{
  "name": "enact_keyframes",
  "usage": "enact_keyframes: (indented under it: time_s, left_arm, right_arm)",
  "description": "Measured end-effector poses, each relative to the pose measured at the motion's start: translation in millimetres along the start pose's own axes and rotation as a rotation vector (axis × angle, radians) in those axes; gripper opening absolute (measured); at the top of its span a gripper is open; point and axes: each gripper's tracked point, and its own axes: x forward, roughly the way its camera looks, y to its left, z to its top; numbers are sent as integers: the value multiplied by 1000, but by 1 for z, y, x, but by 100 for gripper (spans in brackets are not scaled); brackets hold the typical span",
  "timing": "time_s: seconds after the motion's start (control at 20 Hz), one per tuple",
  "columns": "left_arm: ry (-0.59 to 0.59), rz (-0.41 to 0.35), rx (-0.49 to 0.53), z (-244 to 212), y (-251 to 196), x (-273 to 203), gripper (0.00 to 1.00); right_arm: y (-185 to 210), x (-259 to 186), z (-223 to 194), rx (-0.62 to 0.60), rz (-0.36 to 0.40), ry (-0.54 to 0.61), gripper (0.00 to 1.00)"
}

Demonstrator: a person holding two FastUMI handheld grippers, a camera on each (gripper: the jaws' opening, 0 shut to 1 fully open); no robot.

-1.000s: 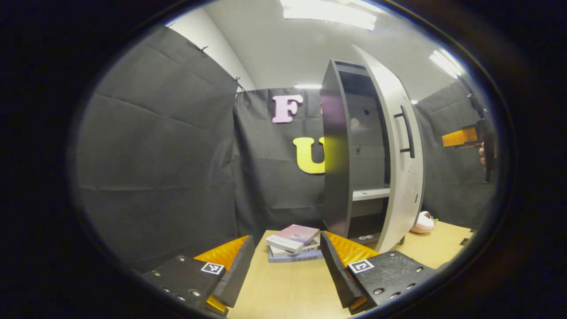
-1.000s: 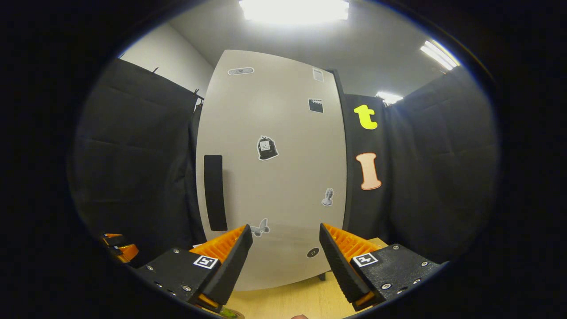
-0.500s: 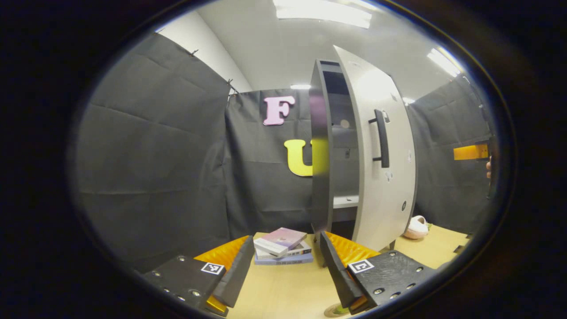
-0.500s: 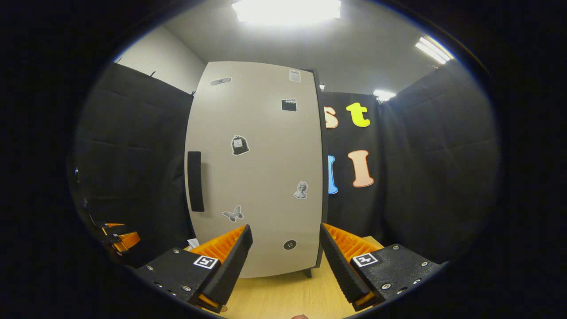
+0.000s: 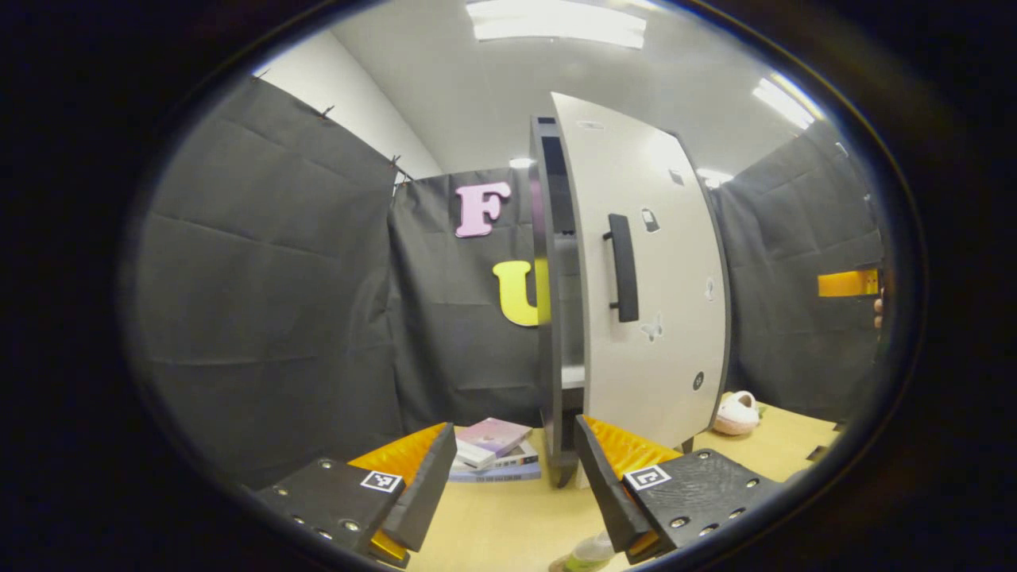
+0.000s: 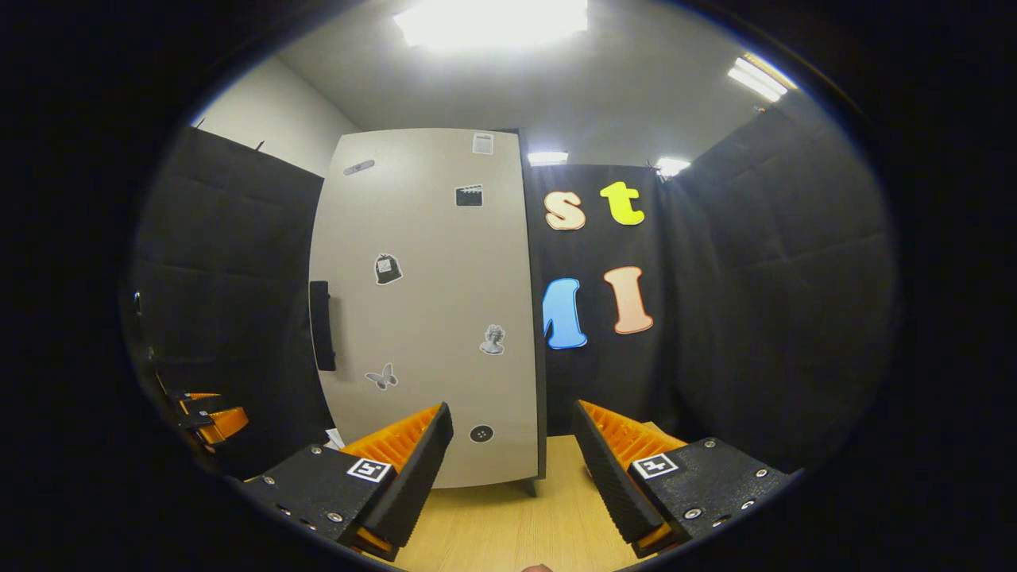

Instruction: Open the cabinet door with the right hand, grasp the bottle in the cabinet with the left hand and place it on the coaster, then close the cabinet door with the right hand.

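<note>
Door swing is the news here: the tall pale-grey cabinet door with the black bar handle [image 5: 647, 286] stood wide a second ago, showing the shelves, and now it leaves only a narrow slit against the dark cabinet frame [image 5: 548, 318]; in the right gripper view its stickered face [image 6: 429, 302] sits nearly square to me and farther off than before. My right hand-held gripper [image 6: 508, 461] is spread wide, holding nothing and not touching the door, so I judge the panel is coasting shut on the push. My left hand-held gripper [image 5: 512, 485] is likewise spread and empty above the light wooden tabletop [image 5: 500, 516]. The bottle, a small clear plastic one with a greenish tint [image 5: 588, 552], peeks in at the lower edge of the left gripper view, just beside my left fingers and out of the cabinet; I cannot make out the coaster under it. So fetching and placing look done, and only the last of the closing remains. A stack of books [image 5: 493, 449] lies left of the cabinet.
</note>
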Motion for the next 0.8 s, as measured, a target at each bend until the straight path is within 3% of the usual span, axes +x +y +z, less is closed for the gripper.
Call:
enact_keyframes:
  time_s: [0.35,0.8]
  left_arm:
    - [-11,-23,-3,14,-44,2,90]
    - [-12,-26,-1,21,-64,6,90]
  right_arm:
    - [-46,-14,-6,17,-46,-2,94]
    - [-68,-13,-21,5,-84,9,94]
